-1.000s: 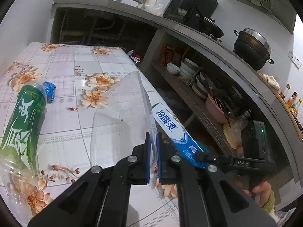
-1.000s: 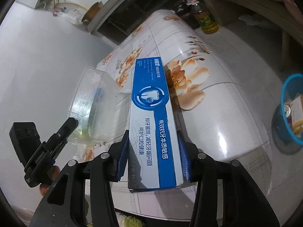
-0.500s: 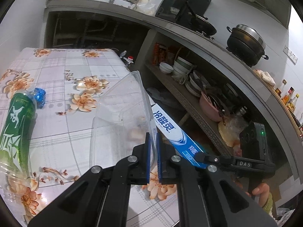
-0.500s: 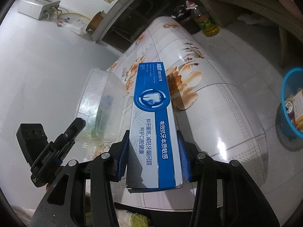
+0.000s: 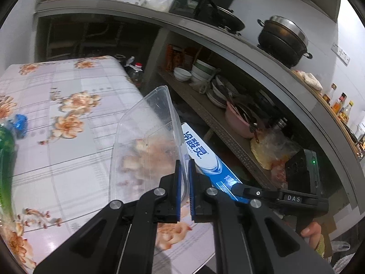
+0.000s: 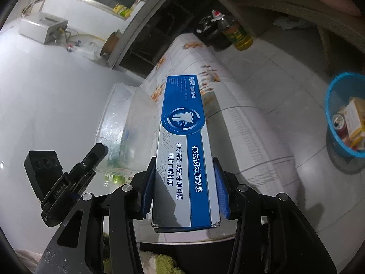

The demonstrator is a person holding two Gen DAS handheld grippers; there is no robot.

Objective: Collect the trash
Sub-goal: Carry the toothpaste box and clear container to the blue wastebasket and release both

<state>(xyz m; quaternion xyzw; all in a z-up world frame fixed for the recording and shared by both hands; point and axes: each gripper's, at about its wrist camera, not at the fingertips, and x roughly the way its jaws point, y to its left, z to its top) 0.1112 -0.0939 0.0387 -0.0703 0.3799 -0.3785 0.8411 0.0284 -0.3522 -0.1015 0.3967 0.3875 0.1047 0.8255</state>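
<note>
In a kitchen, the left gripper [image 5: 185, 171] has its jaws pinched on the rim of a clear tub [image 5: 146, 146], lifted above the flowered bench [image 5: 68, 96]. Just beside it, the right gripper [image 6: 184, 182] clamps a blue toothpaste box [image 6: 182, 141] between its jaws, the box jutting forward over the bench edge. A green bottle [image 5: 5, 159] lies on the bench at far left; a blue bin [image 6: 342, 118] with rubbish sits on the floor.

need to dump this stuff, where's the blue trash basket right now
In the right wrist view the blue basket sits on the tiled floor at the far right, past the table's edge, already holding some boxes and a can.
</note>
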